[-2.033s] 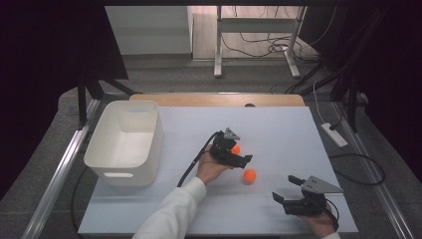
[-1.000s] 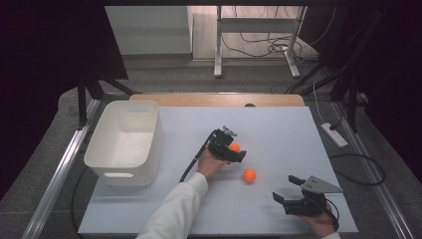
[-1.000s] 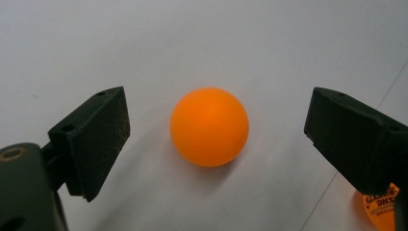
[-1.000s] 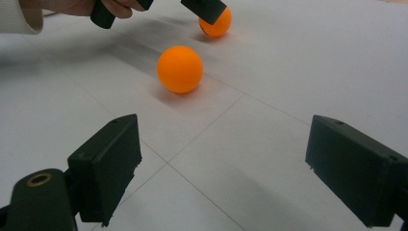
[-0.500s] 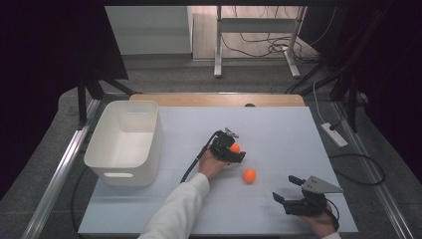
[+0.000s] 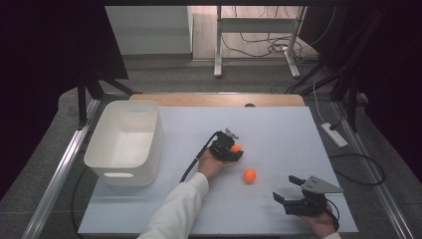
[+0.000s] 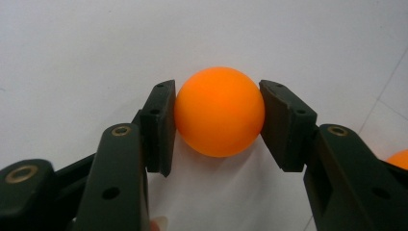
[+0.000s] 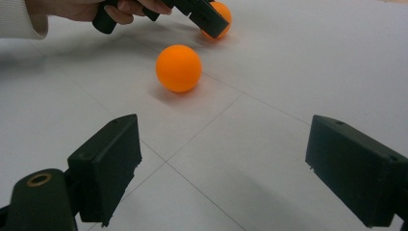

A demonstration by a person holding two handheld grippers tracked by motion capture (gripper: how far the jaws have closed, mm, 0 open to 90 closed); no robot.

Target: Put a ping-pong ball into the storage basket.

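The orange ball (image 6: 236, 148) sits near the middle of the white table (image 6: 278, 124) in the high view, pinched at the tip of the left gripper (image 6: 233, 150), whose fingers have just been closing onto it. The person's left hand (image 6: 211, 163) holds that gripper, a white sleeve (image 6: 174, 211) running back to the bottom edge. A second orange ball (image 6: 249, 175) lies loose on the table just beside the first, toward the person. The right gripper (image 6: 286, 191) rests near the table's front right corner, well apart from both balls, its fingers spread with nothing between them. A white bin (image 6: 149, 144) stands at the table's left side.

In the left gripper view, the orange ball (image 7: 219, 111) is held between the two black fingers (image 7: 161, 125), one pad pressing each side, with the ball resting on the table (image 7: 96, 48). The edge of the second orange ball (image 7: 399, 159) peeks in at the right.

In the right gripper view, the right gripper (image 8: 223, 168) has its fingers (image 8: 108, 163) wide apart over bare table (image 8: 312, 62). The second orange ball (image 8: 178, 68) lies ahead of them, untouched. Farther off, the left gripper (image 8: 211, 19) grips the orange ball (image 8: 222, 13).
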